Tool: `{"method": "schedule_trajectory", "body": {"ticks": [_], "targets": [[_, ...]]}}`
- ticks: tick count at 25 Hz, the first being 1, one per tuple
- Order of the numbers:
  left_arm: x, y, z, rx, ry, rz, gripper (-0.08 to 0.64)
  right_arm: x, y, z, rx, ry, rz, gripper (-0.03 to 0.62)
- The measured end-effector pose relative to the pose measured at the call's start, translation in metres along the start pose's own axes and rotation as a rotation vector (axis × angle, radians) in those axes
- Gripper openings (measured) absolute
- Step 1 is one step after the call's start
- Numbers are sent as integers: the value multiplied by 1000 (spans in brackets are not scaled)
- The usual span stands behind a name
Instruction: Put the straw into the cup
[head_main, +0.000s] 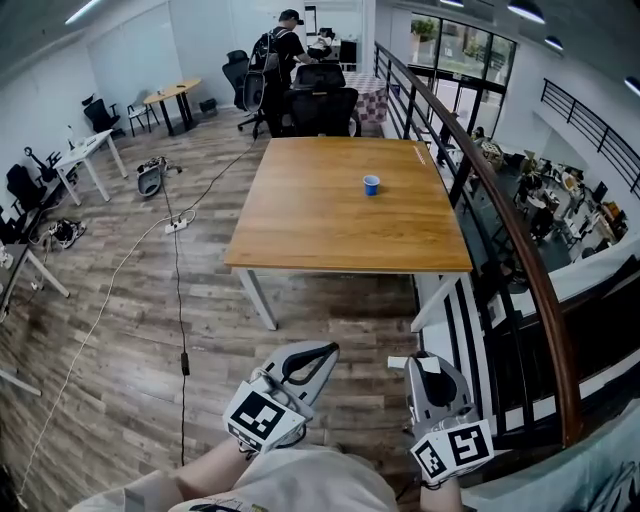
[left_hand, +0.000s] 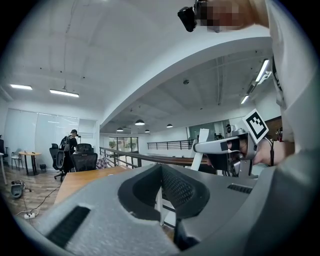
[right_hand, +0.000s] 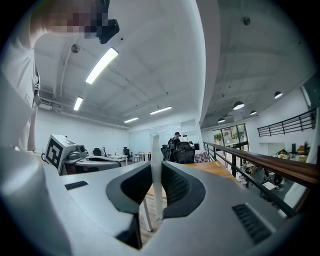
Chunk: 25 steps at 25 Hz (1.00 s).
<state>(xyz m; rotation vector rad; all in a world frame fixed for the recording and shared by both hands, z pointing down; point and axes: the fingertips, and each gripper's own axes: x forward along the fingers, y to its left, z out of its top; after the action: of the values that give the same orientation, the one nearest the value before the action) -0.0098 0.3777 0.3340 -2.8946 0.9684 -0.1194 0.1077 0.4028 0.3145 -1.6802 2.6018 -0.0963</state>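
A small blue cup (head_main: 371, 184) stands upright on the wooden table (head_main: 330, 230), right of its middle and far ahead of me. Both grippers are low at the frame's bottom, well short of the table's near edge and pointing toward it. My right gripper (head_main: 424, 362) (right_hand: 156, 172) is shut on a white straw (right_hand: 155, 165) that stands upright between its pads. The left gripper view also shows that straw (left_hand: 200, 142), sticking up from the right gripper. My left gripper (head_main: 322, 352) (left_hand: 161, 172) is shut, with nothing between its jaws.
A dark railing with a wooden handrail (head_main: 500, 220) runs along the right, close to the table's right side. Black office chairs (head_main: 320, 105) and a standing person (head_main: 285, 45) are beyond the far end. A cable (head_main: 180, 300) lies on the wooden floor at left.
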Motion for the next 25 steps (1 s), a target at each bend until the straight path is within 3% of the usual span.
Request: {"method": "schedule_trajectory", "body": {"ticks": [3,10,20,25], "targets": [[3,-9,3,-28,0,2,14,-7,-5,2,0,-9,3,55],[9,-3,5,-7,-29,32,14,-5,-15,2,0,-20,13,55],[28,-12,-15,16,-39,-13,14,5,-17,-10,-31,-36,29,55],[40,4,-31,12,-40,-14,14,24,-22,-24,-30,-31,31,55]]}}
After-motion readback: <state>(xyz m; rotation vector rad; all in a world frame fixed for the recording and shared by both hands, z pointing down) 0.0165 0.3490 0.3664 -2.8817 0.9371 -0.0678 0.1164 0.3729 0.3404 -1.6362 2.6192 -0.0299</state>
